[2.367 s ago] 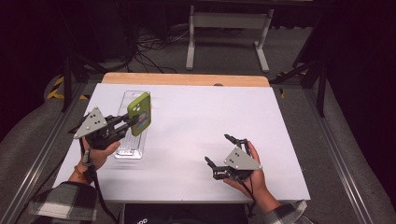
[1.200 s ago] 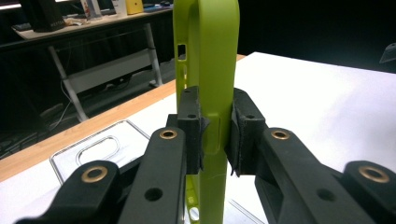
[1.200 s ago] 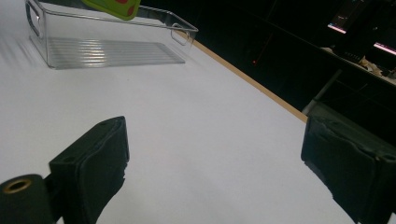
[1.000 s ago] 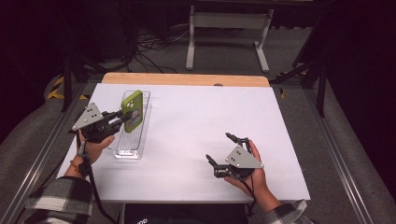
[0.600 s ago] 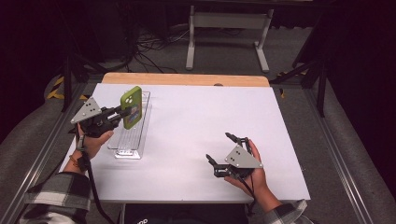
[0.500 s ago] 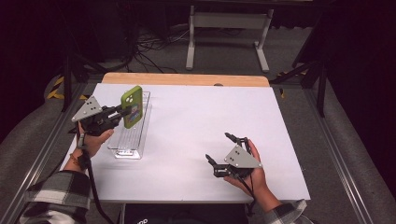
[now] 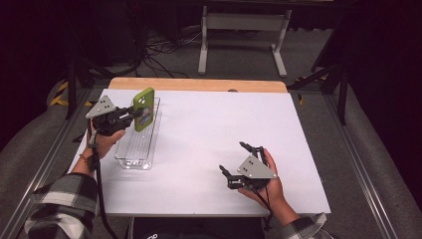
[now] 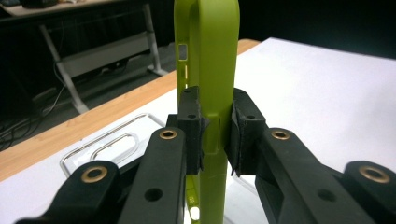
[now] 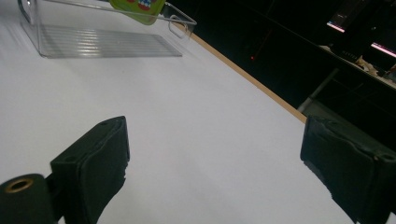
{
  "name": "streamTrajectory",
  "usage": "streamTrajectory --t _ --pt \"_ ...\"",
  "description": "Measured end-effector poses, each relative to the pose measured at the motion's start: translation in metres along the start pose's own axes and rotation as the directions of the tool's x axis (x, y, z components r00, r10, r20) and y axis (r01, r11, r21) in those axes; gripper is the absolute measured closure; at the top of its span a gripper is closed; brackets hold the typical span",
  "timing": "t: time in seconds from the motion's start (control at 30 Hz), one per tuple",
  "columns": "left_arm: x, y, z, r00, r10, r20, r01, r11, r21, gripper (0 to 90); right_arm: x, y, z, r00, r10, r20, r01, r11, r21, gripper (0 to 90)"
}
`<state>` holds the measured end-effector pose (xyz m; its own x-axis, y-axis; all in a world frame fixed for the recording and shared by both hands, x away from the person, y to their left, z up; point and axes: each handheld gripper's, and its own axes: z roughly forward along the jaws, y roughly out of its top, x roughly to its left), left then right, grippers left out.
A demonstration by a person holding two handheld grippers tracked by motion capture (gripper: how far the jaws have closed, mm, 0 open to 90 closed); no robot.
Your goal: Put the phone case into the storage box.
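Green phone case (image 7: pixel 144 108) sits higher and farther back in our high view than 2.4 seconds ago, lifted over the far end of the clear tray (image 7: pixel 141 142). Our left gripper (image 7: pixel 130 114) reaches rightward from a raised hand, clamped on the case, whose long axis stands nearly upright. Our right gripper (image 7: pixel 233 161) rests low on the white counter (image 7: pixel 209 129), jaws spread. In our left gripper view both pads pinch the case (image 8: pixel 208 79) edge-on. In our right gripper view the jaws gape wide around nothing.
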<state>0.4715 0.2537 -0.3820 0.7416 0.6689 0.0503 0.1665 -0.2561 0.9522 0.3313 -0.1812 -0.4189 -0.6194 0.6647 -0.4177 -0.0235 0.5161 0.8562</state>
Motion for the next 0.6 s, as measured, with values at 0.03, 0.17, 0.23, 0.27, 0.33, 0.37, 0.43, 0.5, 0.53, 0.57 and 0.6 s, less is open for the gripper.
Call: streamTrajectory --t 0.03,0.17,0.23,0.27,0.33,0.37,0.43,0.5,0.53,0.57,0.6 --pt "0.003 0.0 0.002 1.0 -0.005 0.002 0.005 1.0 0.001 77.8 0.0 -0.001 0.001 1.0 0.001 -0.002 -0.001 1.0 0.003 9.0" --pt "0.009 -0.001 0.01 0.9998 -0.009 -0.015 0.009 0.9999 0.012 77.8 0.0 -0.001 0.002 1.0 -0.001 -0.003 0.001 1.0 0.008 9.1" --pt "0.009 -0.001 0.012 0.9999 -0.008 -0.013 0.008 0.9998 0.017 77.8 0.0 -0.001 0.002 1.0 -0.001 -0.004 0.001 1.0 0.009 9.0" --pt "0.01 -0.001 0.014 0.9999 -0.008 -0.011 0.009 0.9997 0.022 77.8 0.0 -0.001 0.002 1.0 -0.002 -0.008 0.002 1.0 0.008 9.1" --pt "0.012 -0.002 0.017 0.9999 -0.013 -0.003 0.013 0.9995 0.028 77.8 0.0 -0.001 0.003 1.0 0.0 -0.009 0.0 1.0 0.013 9.1" --pt "0.014 -0.002 0.02 1.0 -0.006 -0.007 0.006 0.9992 0.041 77.7 0.0 -0.001 0.003 0.9999 -0.001 -0.012 0.001 1.0 0.014 9.1" --pt "0.017 -0.002 0.023 1.0 -0.01 0.0 0.01 0.9994 0.034 77.8 0.001 -0.001 0.005 0.9999 -0.004 -0.01 0.005 1.0 0.017 9.0" --pt "0.021 -0.001 0.026 0.9999 -0.016 -0.005 0.016 0.9993 0.032 77.7 0.001 -0.002 0.005 0.9999 -0.003 -0.015 0.003 1.0 0.02 9.1" --pt "0.023 -0.001 0.027 0.9998 -0.017 -0.006 0.017 0.9993 0.033 77.8 0.001 -0.002 0.006 0.9999 -0.002 -0.016 0.003 1.0 0.022 9.1" --pt "0.024 -0.001 0.029 0.9998 -0.019 -0.007 0.019 0.9993 0.033 77.7 0.001 -0.002 0.006 0.9999 -0.006 -0.016 0.006 1.0 0.023 9.0" --pt "0.024 -0.001 0.029 0.9998 -0.019 -0.007 0.019 0.9993 0.033 77.7 0.001 -0.002 0.006 0.9999 -0.006 -0.016 0.006 1.0 0.023 9.0"
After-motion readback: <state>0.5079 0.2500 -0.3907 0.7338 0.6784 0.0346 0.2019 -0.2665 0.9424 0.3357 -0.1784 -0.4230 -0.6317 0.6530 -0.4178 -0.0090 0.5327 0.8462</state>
